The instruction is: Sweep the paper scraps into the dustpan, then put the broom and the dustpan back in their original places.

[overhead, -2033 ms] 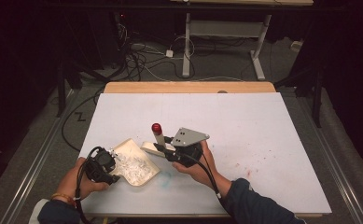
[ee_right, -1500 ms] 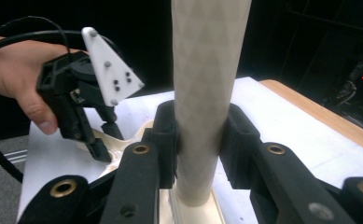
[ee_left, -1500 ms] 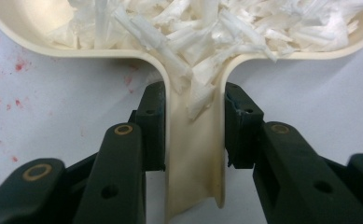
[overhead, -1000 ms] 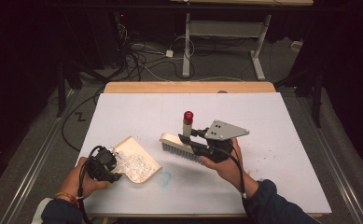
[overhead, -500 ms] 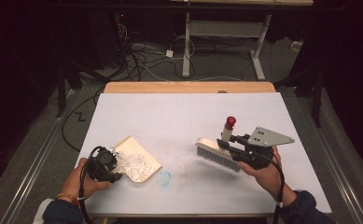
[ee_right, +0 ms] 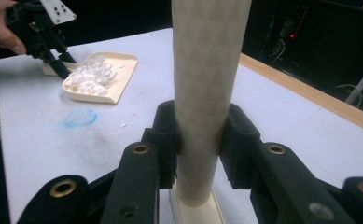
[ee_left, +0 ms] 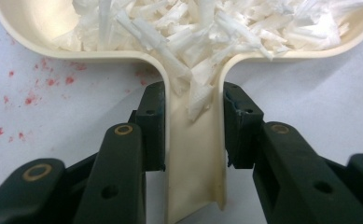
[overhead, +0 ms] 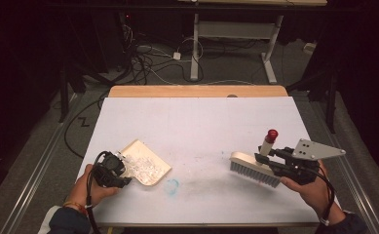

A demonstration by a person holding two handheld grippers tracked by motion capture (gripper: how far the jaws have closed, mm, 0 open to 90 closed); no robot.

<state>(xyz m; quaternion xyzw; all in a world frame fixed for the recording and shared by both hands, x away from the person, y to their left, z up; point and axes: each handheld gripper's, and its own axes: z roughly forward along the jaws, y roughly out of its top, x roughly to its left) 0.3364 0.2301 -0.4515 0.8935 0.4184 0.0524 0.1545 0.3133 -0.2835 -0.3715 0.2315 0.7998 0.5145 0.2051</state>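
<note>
A cream dustpan (overhead: 145, 162) (ee_left: 39, 28) (ee_right: 105, 77) full of white paper shreds (ee_left: 207, 28) (ee_right: 88, 71) lies on the white table (overhead: 197, 122) at the front left. My left gripper (overhead: 121, 168) (ee_left: 193, 126) is shut on the dustpan's handle (ee_left: 193, 163), jaws on either side of it. At the front right, my right gripper (overhead: 265, 158) (ee_right: 200, 140) is shut on the cream upright handle (ee_right: 207, 70) of a hand brush (overhead: 253, 168). The handle has a red tip (overhead: 272, 133). The brush's bristles point down toward the table.
A blue smudge (overhead: 172, 185) (ee_right: 80, 117) marks the table between dustpan and brush. Red specks (ee_left: 30, 88) dot the surface beside the dustpan. A wooden strip (overhead: 197, 91) edges the table's far side; beyond it are cables and desk legs on the floor.
My right gripper has carried the brush from beside the dustpan across to the table's right side. The left gripper and the dustpan stayed put.
</note>
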